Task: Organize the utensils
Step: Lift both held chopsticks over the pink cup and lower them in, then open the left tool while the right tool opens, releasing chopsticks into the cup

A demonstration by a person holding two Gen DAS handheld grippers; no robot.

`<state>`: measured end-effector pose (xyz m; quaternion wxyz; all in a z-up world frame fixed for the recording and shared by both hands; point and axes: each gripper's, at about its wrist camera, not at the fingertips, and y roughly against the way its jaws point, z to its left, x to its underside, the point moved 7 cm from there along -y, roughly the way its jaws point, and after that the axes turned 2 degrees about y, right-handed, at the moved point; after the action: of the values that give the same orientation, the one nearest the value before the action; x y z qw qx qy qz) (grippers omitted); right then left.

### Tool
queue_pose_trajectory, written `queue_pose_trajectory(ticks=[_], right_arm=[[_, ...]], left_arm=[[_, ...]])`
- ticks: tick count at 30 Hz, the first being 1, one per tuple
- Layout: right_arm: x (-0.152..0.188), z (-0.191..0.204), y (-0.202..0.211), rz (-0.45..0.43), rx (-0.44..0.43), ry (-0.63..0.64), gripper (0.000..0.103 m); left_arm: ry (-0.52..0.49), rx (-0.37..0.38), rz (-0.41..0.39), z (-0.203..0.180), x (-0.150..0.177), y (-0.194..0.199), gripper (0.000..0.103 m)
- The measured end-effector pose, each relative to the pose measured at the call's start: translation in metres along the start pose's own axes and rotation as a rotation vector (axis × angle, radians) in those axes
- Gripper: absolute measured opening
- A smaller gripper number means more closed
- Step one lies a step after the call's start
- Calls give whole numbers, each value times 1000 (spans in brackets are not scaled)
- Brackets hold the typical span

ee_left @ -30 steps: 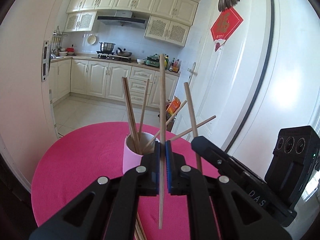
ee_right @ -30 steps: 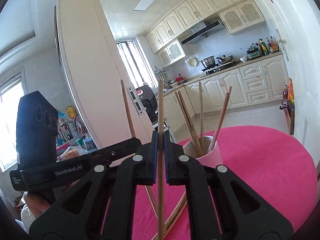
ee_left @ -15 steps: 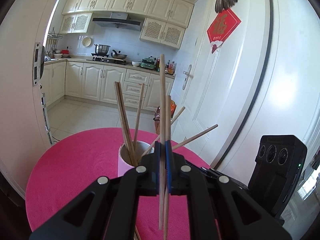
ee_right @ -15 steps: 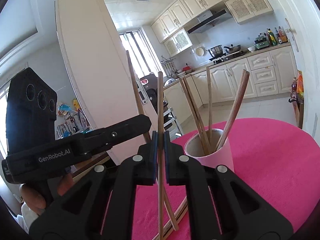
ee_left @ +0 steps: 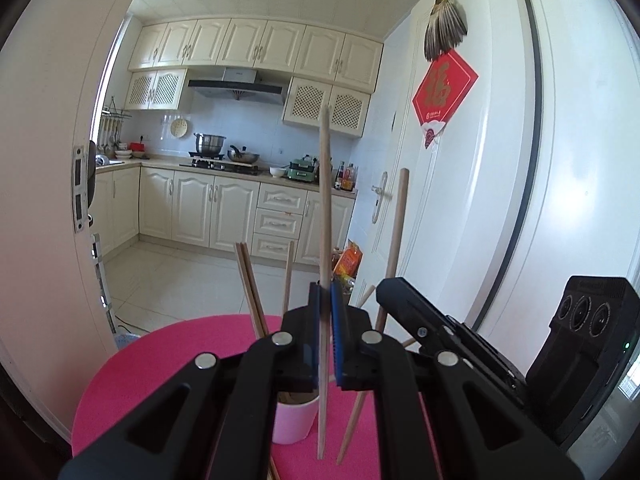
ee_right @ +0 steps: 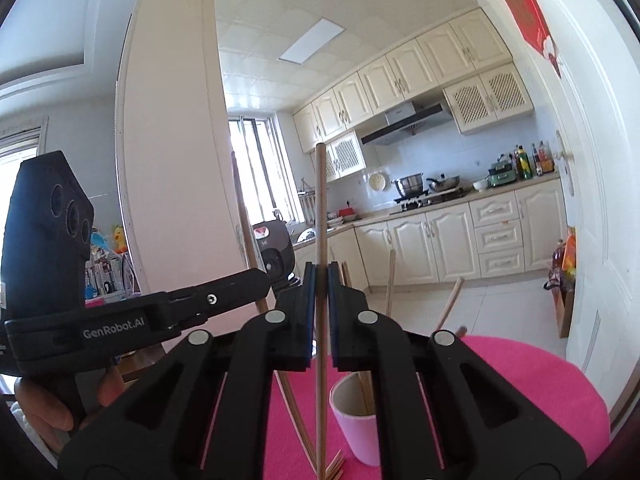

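Note:
A pink cup (ee_left: pixel 294 420) stands on the pink tablecloth (ee_left: pixel 160 364) and holds several wooden chopsticks. My left gripper (ee_left: pixel 325 294) is shut on an upright chopstick (ee_left: pixel 325 208), just above and in front of the cup. My right gripper (ee_right: pixel 320 276) is shut on another upright chopstick (ee_right: pixel 320 208), with the cup (ee_right: pixel 356 420) low to its right. The right gripper's body (ee_left: pixel 460 336) sits close on the right in the left wrist view, its chopstick (ee_left: pixel 396 232) beside the cup. The left gripper's body (ee_right: pixel 160 312) shows at the left in the right wrist view.
Loose chopsticks (ee_right: pixel 334 466) lie on the cloth by the cup. A white door (ee_left: pixel 500 184) with a red decoration (ee_left: pixel 444 92) stands at the right. A white door edge (ee_left: pixel 60 200) is on the left. Kitchen cabinets (ee_left: pixel 240 216) lie beyond the table.
Both grippers have risen and tipped upward with their chopsticks. The cup now sits lower in both views, partly behind the fingers.

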<state>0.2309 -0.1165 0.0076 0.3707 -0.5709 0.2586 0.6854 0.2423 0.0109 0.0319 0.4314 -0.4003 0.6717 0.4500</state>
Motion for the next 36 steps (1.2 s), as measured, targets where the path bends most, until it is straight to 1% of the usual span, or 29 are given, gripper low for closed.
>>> queue_pose_trajectory(ticks=[5,8,12,14,20,27,28,29,31,33,36], right_arm=[[-8,-6,-8,-89,62,28,6],[-9,-13,-17,-110,80,26,6],[-7,-20,-25,-121,97,28,6],[-5,-20,-29,-122,104,38,6],[3,-24,-37,-115,110,66,6],[7,-26,-37,-96,114,62,6],[7,-26,-36,-93,114,63,6],[7,-25,-35,-91,114,65,6],[7,-25,-33,-89,115,62,6],[7,-24,-32,-82,114,70,7],[6,-23,-30,-78,116,79,6]], left_arm=[[-7,-17,-86,2,-17,-2,6],[0,-38,-129,9,-23,-6,6],[-5,-69,-162,15,-26,-16,6],[-14,-82,-159,16,-24,-25,6],[-17,-104,-98,25,-6,-51,6],[5,-111,-46,35,3,-63,7],[10,-110,-42,36,4,-63,9],[13,-115,-42,37,5,-64,21],[16,-127,-42,39,7,-63,28],[19,-124,-36,40,8,-62,28],[4,-143,-40,40,9,-59,28]])
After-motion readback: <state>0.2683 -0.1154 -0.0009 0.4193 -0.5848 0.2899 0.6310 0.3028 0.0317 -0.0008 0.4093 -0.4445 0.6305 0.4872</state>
